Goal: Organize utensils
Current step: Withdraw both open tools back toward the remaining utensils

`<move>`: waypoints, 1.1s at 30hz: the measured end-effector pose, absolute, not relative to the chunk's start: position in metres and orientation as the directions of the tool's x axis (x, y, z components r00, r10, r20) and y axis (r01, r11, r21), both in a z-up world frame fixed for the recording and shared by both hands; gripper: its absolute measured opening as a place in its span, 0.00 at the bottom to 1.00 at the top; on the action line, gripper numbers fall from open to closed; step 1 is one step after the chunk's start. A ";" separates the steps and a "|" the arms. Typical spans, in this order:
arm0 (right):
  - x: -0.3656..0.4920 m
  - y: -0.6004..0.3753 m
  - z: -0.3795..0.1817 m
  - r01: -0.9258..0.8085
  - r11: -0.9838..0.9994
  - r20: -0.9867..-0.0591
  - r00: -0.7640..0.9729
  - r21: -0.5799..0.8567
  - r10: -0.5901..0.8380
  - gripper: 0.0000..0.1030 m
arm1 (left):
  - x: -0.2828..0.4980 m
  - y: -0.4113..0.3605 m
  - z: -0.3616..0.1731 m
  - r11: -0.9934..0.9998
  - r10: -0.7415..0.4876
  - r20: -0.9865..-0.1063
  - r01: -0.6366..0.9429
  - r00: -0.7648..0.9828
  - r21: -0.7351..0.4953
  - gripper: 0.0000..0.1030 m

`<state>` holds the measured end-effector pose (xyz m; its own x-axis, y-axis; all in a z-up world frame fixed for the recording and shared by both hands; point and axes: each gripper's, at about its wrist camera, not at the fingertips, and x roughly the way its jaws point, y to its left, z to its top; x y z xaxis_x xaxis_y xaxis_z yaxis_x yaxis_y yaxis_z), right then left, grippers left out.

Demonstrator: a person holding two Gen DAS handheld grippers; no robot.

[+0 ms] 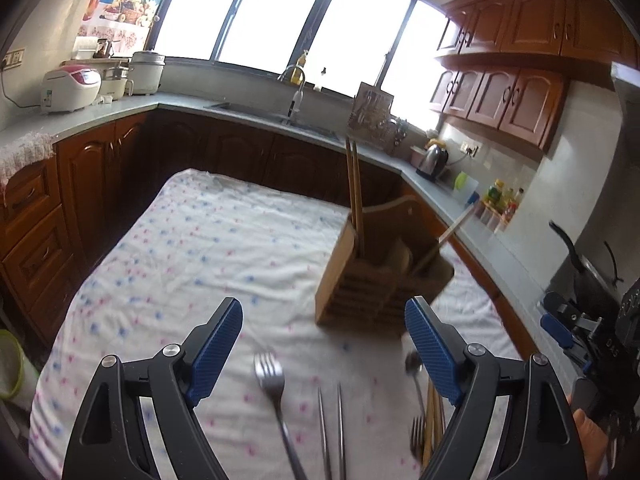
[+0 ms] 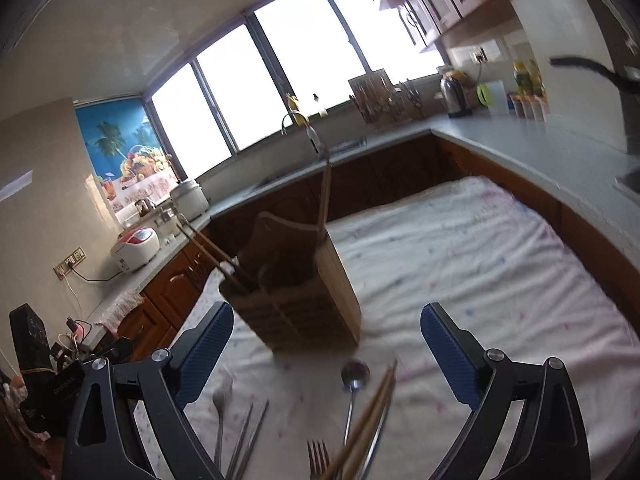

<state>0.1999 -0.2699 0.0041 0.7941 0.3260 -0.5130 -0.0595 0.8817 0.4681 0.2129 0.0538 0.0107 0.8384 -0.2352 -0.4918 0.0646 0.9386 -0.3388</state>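
The left claw is wide open and holds nothing. It hangs above the table with the dotted cloth. Just under the gap between its fingers lie a fork and a pair of metal chopsticks, both pointing away from the claw. Beside the inner side of its right finger lie a spoon, a second fork and wooden chopsticks, partly hidden by that finger. The wooden utensil holder stands ahead of the claw, a little toward its right finger, with two wooden chopsticks standing in its left compartment and another wooden handle leaning out to the right.

The right claw is also wide open and empty. The utensil holder stands just ahead of it, closer to its left finger. Below the gap lie the spoon, the wooden chopsticks crossing over it, and a fork. Near the left finger lie the other fork and the metal chopsticks. No utensil touches either claw. The picture is a little blurred.
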 end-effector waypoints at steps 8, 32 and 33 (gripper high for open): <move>0.164 -0.274 -0.013 -0.034 0.888 -0.560 0.765 0.459 0.319 0.93 | 0.173 0.054 0.008 0.934 -0.250 -0.535 0.054 0.807 -0.354 0.81; 0.131 -0.270 -0.049 0.011 0.915 -0.651 0.707 0.403 0.278 0.86 | 0.142 0.026 -0.009 0.962 -0.221 -0.620 0.065 0.753 -0.264 0.80; 0.133 -0.270 -0.050 0.011 0.916 -0.654 0.704 0.401 0.278 0.80 | 0.143 0.024 -0.010 0.963 -0.223 -0.623 0.070 0.750 -0.260 0.80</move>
